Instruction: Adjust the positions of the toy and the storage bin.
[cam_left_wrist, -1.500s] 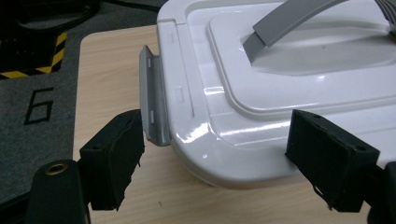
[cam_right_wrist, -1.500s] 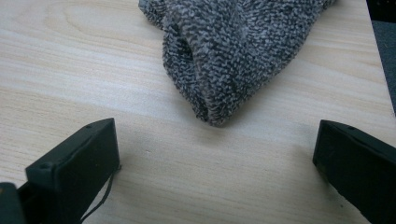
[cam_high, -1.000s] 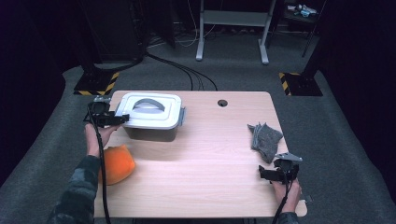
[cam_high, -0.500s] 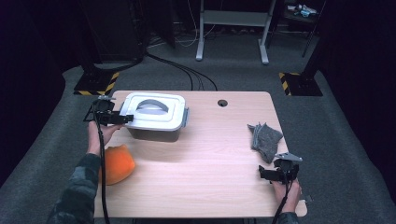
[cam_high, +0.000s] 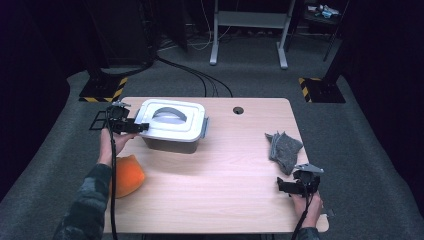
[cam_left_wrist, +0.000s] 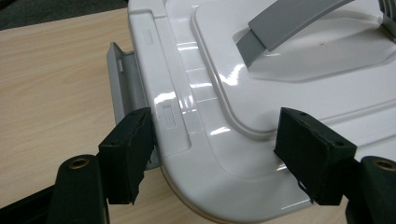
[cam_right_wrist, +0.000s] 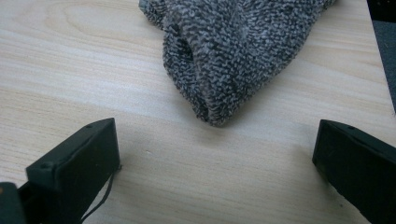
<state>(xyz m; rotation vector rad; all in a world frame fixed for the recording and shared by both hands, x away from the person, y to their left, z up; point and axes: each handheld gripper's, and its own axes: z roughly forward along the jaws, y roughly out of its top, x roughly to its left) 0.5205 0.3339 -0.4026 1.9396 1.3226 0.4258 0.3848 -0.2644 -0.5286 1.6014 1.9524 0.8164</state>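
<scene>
A grey box with a white lid (cam_high: 172, 122) and a grey arched handle (cam_high: 169, 114) stands at the back left of the table. My left gripper (cam_high: 141, 128) is at its left end. In the left gripper view the left gripper (cam_left_wrist: 217, 126) is open and straddles the near corner of the lid (cam_left_wrist: 243, 84): one pad (cam_left_wrist: 128, 156) sits beside the grey side latch (cam_left_wrist: 122, 79), the other pad (cam_left_wrist: 310, 158) hovers over the lid's top. My right gripper (cam_high: 281, 186) rests open near the front right. Just beyond the right gripper (cam_right_wrist: 215, 140) lies a crumpled grey cloth (cam_right_wrist: 233, 51).
An orange cloth (cam_high: 129, 175) lies at the front left, under the left forearm. The grey cloth (cam_high: 283, 145) sits near the right edge of the table (cam_high: 220, 200). A round cable hole (cam_high: 238, 110) is at the back edge. Dark floor with stands and cables surrounds the table.
The left gripper has edged to the right against the box's left end, and the box has shifted slightly right with it. The right gripper has not moved.
</scene>
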